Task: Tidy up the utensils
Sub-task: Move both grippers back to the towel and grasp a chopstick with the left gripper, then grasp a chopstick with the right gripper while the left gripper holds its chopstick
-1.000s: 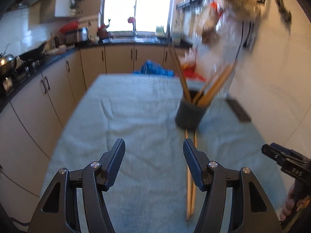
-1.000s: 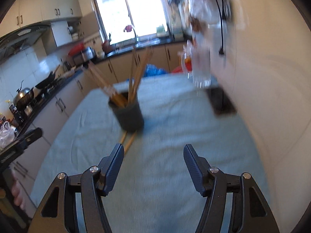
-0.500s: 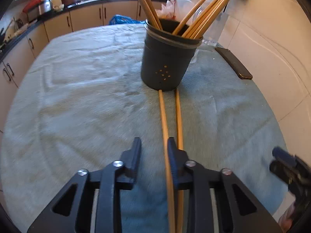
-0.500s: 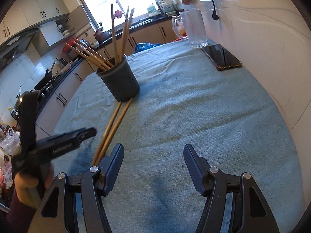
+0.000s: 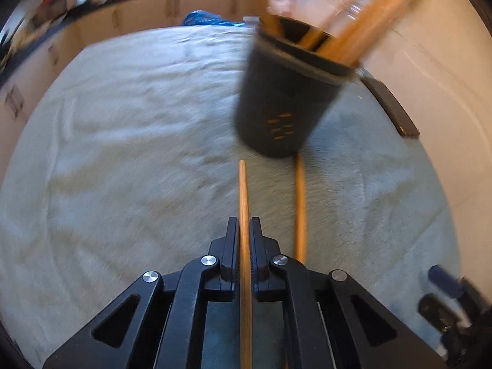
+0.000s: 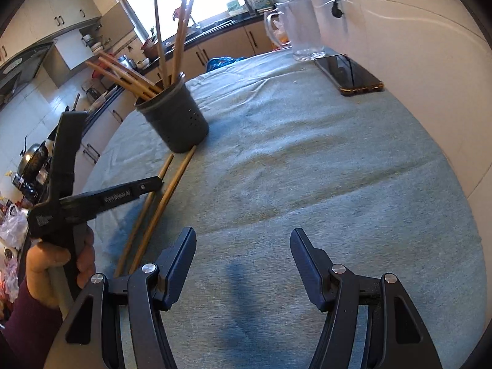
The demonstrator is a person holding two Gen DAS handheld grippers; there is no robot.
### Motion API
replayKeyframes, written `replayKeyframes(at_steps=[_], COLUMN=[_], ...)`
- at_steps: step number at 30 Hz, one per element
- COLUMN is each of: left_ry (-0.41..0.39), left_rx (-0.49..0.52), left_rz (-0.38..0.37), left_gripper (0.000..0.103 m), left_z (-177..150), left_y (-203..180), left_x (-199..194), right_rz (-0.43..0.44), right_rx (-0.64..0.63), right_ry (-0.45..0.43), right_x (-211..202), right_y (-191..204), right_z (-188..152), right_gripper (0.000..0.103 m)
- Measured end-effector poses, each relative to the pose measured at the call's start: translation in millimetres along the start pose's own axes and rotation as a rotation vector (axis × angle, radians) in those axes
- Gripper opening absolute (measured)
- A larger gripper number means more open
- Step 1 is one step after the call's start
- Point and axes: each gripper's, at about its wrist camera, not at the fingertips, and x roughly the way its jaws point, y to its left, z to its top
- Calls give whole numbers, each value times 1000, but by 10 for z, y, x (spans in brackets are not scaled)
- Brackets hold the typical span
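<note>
left gripper (image 5: 244, 240) jaws pinching thin wooden chopstick (image 5: 243, 190) – likely for dark grey holder cup (image 5: 286, 104) ahead; right gripper (image 6: 243, 255) jaws spread, nothing between.

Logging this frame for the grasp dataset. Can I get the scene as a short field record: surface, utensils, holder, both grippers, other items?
surface: table under a grey-blue cloth
holder: dark perforated cup, upright, with several chopsticks in it
loose utensils: two chopsticks flat on the cloth, just in front of the cup
left gripper: jaws shut on the left chopstick
other chopstick: lies free just right of the held one
right gripper: jaws open, nothing between them, over bare cloth
other items: phone and clear glass jug near the wall
</note>
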Motion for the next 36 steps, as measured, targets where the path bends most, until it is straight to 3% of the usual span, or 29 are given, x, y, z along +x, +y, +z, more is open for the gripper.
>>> replayKeyframes(at_steps=[8, 15, 19, 23, 25, 33, 34, 35, 36], left_ry=[13, -8, -28, -39, -39, -32, -32, -33, -33], left_rx=[-215, -288, -288, -276, -285, -292, -292, -291, -287], left_rz=[-55, -125, -126, -118, -127, -142, -139, -135, -128], left_gripper=[6, 6, 6, 6, 6, 6, 6, 6, 6], left_z=[-521, -696, -720, -728, -749, -855, -860, -864, -867], left_y=[510, 673, 656, 620, 634, 642, 631, 623, 609], left_x=[-352, -387, -401, -409, -421, -475, -480, -483, -486], right_rz=[18, -4, -68, -115, -98, -117, -122, -136, -143], right_rx=[-131, -240, -299, -367, -370, -513, -522, -513, -496], right_ry=[81, 139, 180, 176, 195, 269, 259, 262, 269], right_x=[393, 818, 1025, 1041, 998, 488, 401, 304, 241], right_y=[490, 959, 1106, 1197, 1172, 830, 759, 657, 562], right_z=[118, 286, 319, 299, 275, -167, -216, -258, -279], right_gripper=[68, 60, 49, 17, 15, 14, 19, 35, 43])
